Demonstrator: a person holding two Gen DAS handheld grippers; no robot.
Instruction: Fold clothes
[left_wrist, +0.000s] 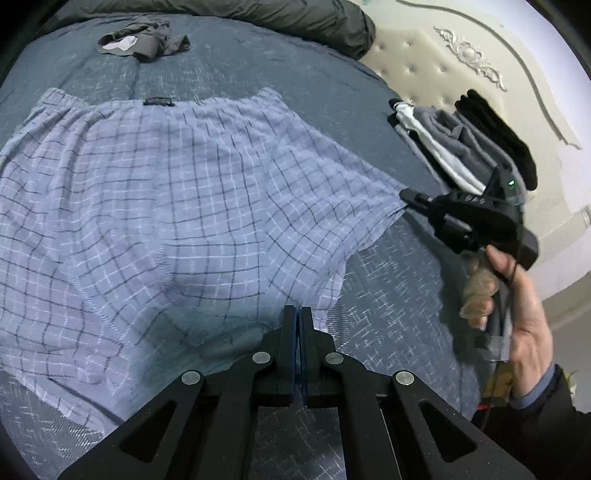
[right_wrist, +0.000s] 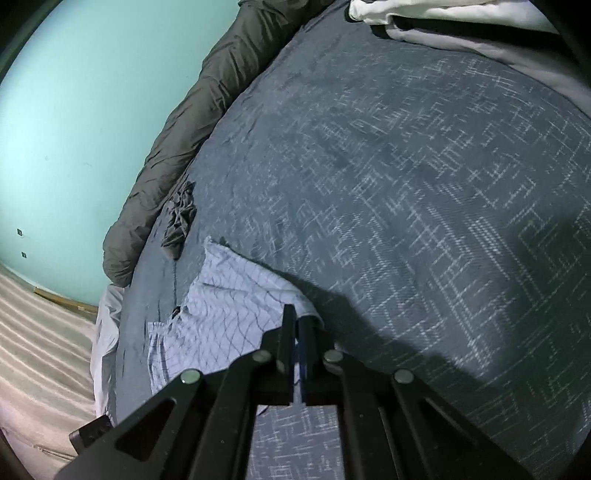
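Note:
Light blue plaid shorts lie spread on the dark blue bed cover, waistband at the far side. My left gripper is shut on the near hem of the shorts. My right gripper shows at the right of the left wrist view, pinching the shorts' right corner. In the right wrist view the right gripper is shut on that corner of the shorts, and the rest of the cloth trails to the left.
A crumpled grey garment lies at the far side of the bed. A stack of folded grey, white and black clothes sits by the cream headboard. A dark rolled quilt lines the bed's far edge by the teal wall.

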